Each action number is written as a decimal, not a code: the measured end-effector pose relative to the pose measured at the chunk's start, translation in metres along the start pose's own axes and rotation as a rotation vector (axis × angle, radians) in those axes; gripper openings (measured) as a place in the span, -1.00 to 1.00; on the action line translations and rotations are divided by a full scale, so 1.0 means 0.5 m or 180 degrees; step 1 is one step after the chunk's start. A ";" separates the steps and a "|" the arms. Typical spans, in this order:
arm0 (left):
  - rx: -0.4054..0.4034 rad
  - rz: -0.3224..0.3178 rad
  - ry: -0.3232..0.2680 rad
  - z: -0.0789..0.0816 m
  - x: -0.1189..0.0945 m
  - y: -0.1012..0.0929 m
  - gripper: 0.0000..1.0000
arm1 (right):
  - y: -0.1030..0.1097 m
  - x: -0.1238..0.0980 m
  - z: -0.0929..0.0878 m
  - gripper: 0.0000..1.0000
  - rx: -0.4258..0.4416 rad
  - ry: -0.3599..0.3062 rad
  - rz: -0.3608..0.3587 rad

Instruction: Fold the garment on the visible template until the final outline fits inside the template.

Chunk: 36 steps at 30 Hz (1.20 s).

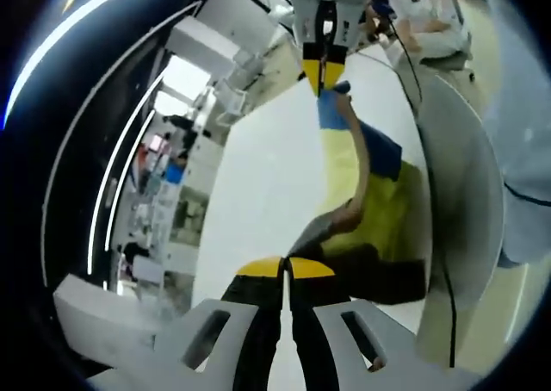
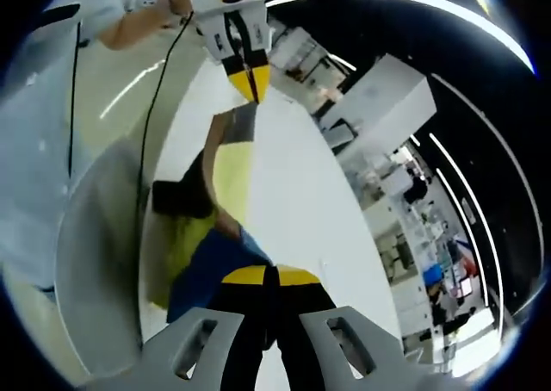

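A garment with blue, yellow, grey and dark panels (image 1: pixel 379 206) hangs stretched between my two grippers over the white table (image 1: pixel 258 184). In the left gripper view my left gripper (image 1: pixel 285 267) is shut on its grey and dark end. At the top of that view my right gripper (image 1: pixel 323 74) pinches the blue corner. In the right gripper view my right gripper (image 2: pixel 271 276) is shut on the blue cloth (image 2: pixel 211 266), and the left gripper (image 2: pixel 250 85) holds the grey end far off. I cannot tell a template apart from the pale yellow cloth (image 2: pixel 231 180).
A grey curved edge (image 1: pixel 465 193) borders the table on the person's side, with a black cable (image 2: pixel 155 107) running along it. A person's hand (image 2: pixel 146 16) holds the far gripper. White shelving and boxes (image 2: pixel 387 107) stand beyond the table.
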<state>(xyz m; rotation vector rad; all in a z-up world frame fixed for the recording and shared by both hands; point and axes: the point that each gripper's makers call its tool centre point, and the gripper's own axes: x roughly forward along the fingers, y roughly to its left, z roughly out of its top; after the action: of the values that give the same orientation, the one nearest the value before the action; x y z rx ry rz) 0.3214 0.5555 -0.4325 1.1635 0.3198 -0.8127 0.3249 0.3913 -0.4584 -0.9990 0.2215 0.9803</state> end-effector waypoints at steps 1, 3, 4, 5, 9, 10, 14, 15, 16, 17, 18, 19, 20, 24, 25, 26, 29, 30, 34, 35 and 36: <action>-0.0017 -0.0011 -0.0004 -0.002 0.004 -0.001 -1.00 | -0.001 0.004 -0.003 -0.95 0.0007 0.0006 -0.0005; -0.0060 -0.0043 -0.0017 -0.006 0.014 -0.002 -1.00 | -0.002 0.011 -0.011 -0.95 0.0030 0.0024 0.0001; -0.0081 -0.0055 -0.0017 -0.011 0.021 -0.001 -1.00 | -0.003 0.017 -0.017 -0.95 0.0051 0.0034 0.0009; -0.0102 -0.0059 -0.0011 -0.014 0.025 0.000 -1.00 | -0.004 0.021 -0.020 -0.95 0.0067 0.0037 0.0011; -0.0138 -0.0074 0.0037 -0.032 0.052 0.003 -1.00 | -0.015 0.044 -0.045 -0.95 0.0140 0.0062 -0.0002; -0.0145 -0.0070 0.0040 -0.034 0.056 0.005 -1.00 | -0.018 0.047 -0.048 -0.95 0.0144 0.0067 -0.0012; -0.0232 -0.0084 0.0056 -0.049 0.081 0.010 -1.00 | -0.031 0.066 -0.066 -0.95 0.0201 0.0084 -0.0030; -0.0240 -0.0085 0.0063 -0.051 0.083 0.011 -1.00 | -0.033 0.068 -0.068 -0.95 0.0206 0.0086 -0.0032; -0.0262 -0.0092 0.0087 -0.059 0.095 0.014 -1.00 | -0.039 0.077 -0.074 -0.95 0.0222 0.0089 -0.0037; -0.0275 -0.0093 0.0093 -0.063 0.100 0.016 -1.00 | -0.041 0.081 -0.077 -0.95 0.0234 0.0088 -0.0039; -0.0286 -0.0090 0.0104 -0.068 0.108 0.019 -1.00 | -0.044 0.088 -0.081 -0.95 0.0252 0.0089 -0.0040; -0.0291 -0.0091 0.0112 -0.070 0.110 0.019 -1.00 | -0.046 0.093 -0.083 -0.95 0.0266 0.0087 -0.0044; -0.0304 -0.0094 0.0134 -0.077 0.119 0.021 -1.00 | -0.049 0.099 -0.087 -0.95 0.0277 0.0087 -0.0052; -0.0374 -0.0113 0.0149 -0.091 0.142 0.028 -1.00 | -0.062 0.120 -0.097 -0.95 0.0307 0.0096 -0.0077; -0.0381 -0.0114 0.0152 -0.093 0.146 0.029 -1.00 | -0.066 0.124 -0.098 -0.95 0.0307 0.0093 -0.0085; -0.0392 -0.0120 0.0162 -0.097 0.153 0.031 -1.00 | -0.072 0.131 -0.100 -0.95 0.0313 0.0093 -0.0094; -0.0431 -0.0124 0.0184 -0.109 0.173 0.043 -1.00 | -0.085 0.150 -0.106 -0.95 0.0330 0.0105 -0.0113; -0.0441 -0.0128 0.0191 -0.112 0.179 0.045 -1.00 | -0.090 0.160 -0.111 -0.95 0.0331 0.0120 -0.0114; -0.0482 -0.0112 0.0202 -0.124 0.202 0.046 -1.00 | -0.094 0.185 -0.122 -0.95 0.0339 0.0149 -0.0118; -0.0496 -0.0116 0.0207 -0.127 0.208 0.046 -1.00 | -0.095 0.190 -0.125 -0.95 0.0347 0.0156 -0.0117; -0.0522 -0.0123 0.0205 -0.131 0.216 0.048 -1.00 | -0.096 0.198 -0.131 -0.95 0.0348 0.0170 -0.0123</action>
<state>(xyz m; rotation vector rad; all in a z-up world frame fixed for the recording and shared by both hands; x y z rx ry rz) 0.4235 0.5754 -0.5080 1.0337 0.4552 -0.7690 0.4358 0.3898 -0.5218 -0.9268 0.2962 0.8976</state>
